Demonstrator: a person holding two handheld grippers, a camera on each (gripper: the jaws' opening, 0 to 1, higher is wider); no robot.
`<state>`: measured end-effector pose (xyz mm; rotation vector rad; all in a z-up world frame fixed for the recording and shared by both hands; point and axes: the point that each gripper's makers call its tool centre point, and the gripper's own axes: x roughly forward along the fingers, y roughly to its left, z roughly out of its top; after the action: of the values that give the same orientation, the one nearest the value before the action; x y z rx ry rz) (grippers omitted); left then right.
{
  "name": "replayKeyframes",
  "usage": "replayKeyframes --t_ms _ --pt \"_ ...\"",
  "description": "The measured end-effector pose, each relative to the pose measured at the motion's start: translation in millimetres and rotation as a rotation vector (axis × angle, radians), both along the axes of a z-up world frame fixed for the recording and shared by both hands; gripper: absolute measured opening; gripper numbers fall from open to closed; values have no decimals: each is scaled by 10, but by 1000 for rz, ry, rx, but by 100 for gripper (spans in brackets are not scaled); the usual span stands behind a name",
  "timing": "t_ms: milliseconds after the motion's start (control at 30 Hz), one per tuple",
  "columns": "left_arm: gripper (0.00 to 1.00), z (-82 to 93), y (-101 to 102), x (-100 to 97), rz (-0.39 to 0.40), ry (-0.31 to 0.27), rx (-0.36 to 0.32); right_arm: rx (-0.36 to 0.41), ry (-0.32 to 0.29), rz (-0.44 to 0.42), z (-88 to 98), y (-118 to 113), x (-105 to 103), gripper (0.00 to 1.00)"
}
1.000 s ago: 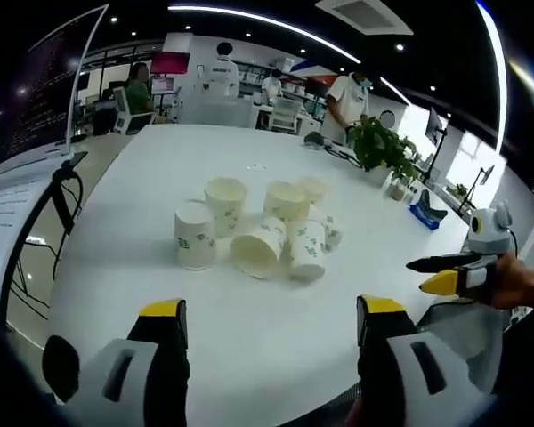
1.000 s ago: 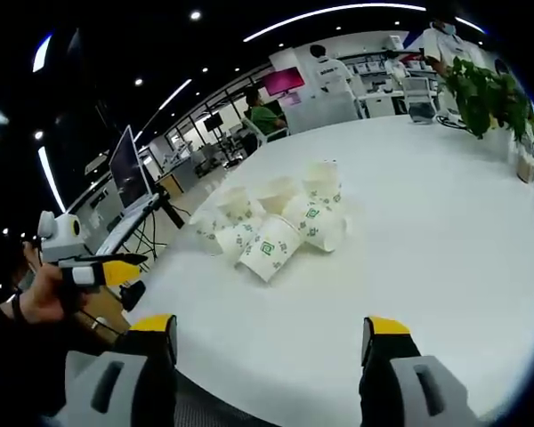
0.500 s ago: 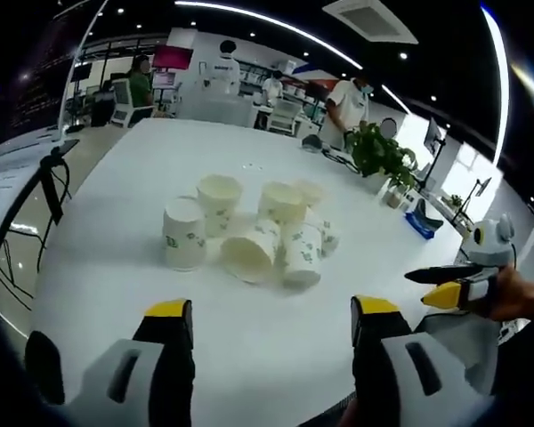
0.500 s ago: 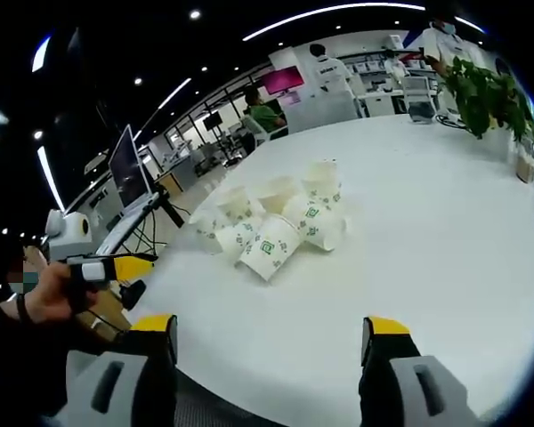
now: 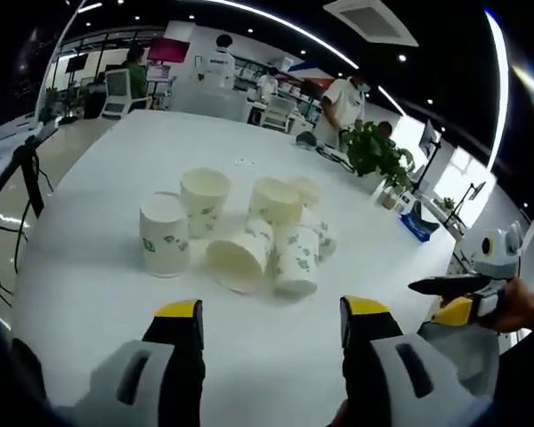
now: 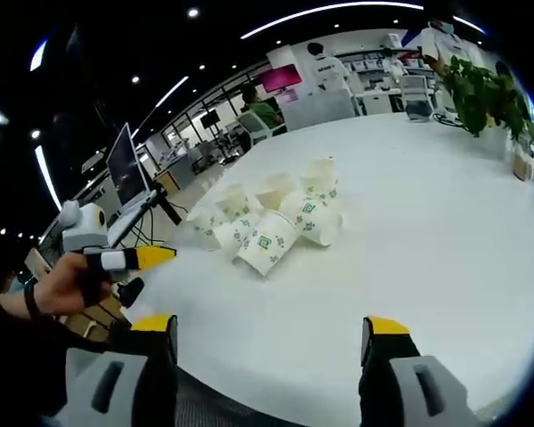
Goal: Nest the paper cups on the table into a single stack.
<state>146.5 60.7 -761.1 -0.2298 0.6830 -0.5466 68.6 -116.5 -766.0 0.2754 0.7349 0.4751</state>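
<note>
In the left gripper view, the left gripper (image 5: pixel 270 322) is hanging above the near edge of the white table (image 5: pixel 89 258), its yellow-tipped jaws spread wide with nothing between them. It has been easing forward over the last second, so the paper cups (image 5: pixel 240 236) are sitting larger and closer than before, though still apart from the jaws. In the cluster, one cup (image 5: pixel 164 234) is standing upside down on the left, another (image 5: pixel 238 261) is lying on its side with its mouth toward the camera, and others are standing upright behind. At the right edge the right gripper (image 5: pixel 454 298) is showing, held in a hand. In the right gripper view, the right gripper (image 6: pixel 271 342) is staying wide open and empty over the table's near edge, hardly moved; the left gripper (image 6: pixel 129 259) at the left has risen and come nearer the cups (image 6: pixel 276 227). Farther off, a potted plant (image 5: pixel 374 149) is standing on the table, and people (image 5: pixel 343 107) are standing beyond it.
</note>
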Motion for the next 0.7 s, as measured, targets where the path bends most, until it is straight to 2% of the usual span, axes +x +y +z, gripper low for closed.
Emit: replayKeyframes --t_ms 33,233,333,533,567,633,700 --pt "59 -58 4 30 0 2 -3 0 0 -1 -1 -1 -1 86" --pt "46 -103 -52 118 18 17 -21 1 4 -8 0 1 -40 86" --pt "39 -171 -118 252 27 36 -30 1 10 -12 -22 0 -61 86" --pt "28 -246 -240 358 14 58 -39 2 21 -20 -40 -8 -112 85" --pt "27 -235 -242 327 11 65 -40 2 24 -22 -52 -16 -119 85" --pt "26 -290 -294 422 20 82 -66 2 27 -25 -63 -31 -118 85" --pt "25 -279 -288 415 32 95 -87 2 31 -29 -65 -38 -121 85"
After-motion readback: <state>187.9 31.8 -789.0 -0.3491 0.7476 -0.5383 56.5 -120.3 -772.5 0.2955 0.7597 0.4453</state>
